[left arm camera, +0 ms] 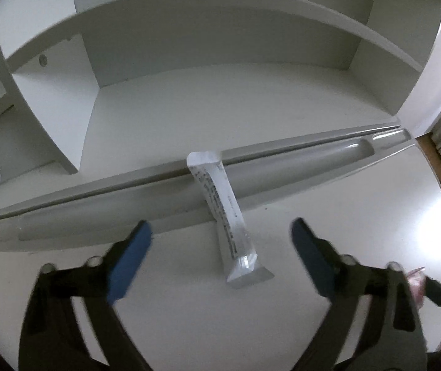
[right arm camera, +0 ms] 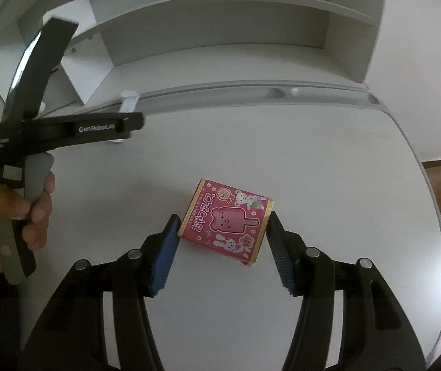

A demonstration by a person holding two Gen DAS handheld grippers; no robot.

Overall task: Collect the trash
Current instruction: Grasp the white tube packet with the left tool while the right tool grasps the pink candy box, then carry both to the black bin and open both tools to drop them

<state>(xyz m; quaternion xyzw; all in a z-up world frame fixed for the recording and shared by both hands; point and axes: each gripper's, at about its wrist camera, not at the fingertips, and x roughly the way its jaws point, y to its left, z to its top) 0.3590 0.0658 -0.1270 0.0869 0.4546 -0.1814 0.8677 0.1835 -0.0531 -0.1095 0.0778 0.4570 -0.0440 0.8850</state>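
Trash pickup under way: the right gripper [right arm camera: 222, 244], jaws spread, brackets a pink wrapper [right arm camera: 226, 220] on the white worktop [right arm camera: 313, 154]; closing comes next. The left gripper [left arm camera: 220, 247] hangs open over a silver sachet [left arm camera: 223, 213].

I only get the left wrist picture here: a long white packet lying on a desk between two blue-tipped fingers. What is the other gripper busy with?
Observer: The right gripper has its fingers on either side of a pink ice-cream wrapper, printed with a bear-shaped ice lolly.
Operator: Is it squeezing it yet?
Observer: Its pads sit right at the wrapper's two ends; I cannot tell whether they press.
Operator: Who holds my gripper?
Observer: A hand grips the handle of the left gripper, whose jaws stand wide open around the white packet.
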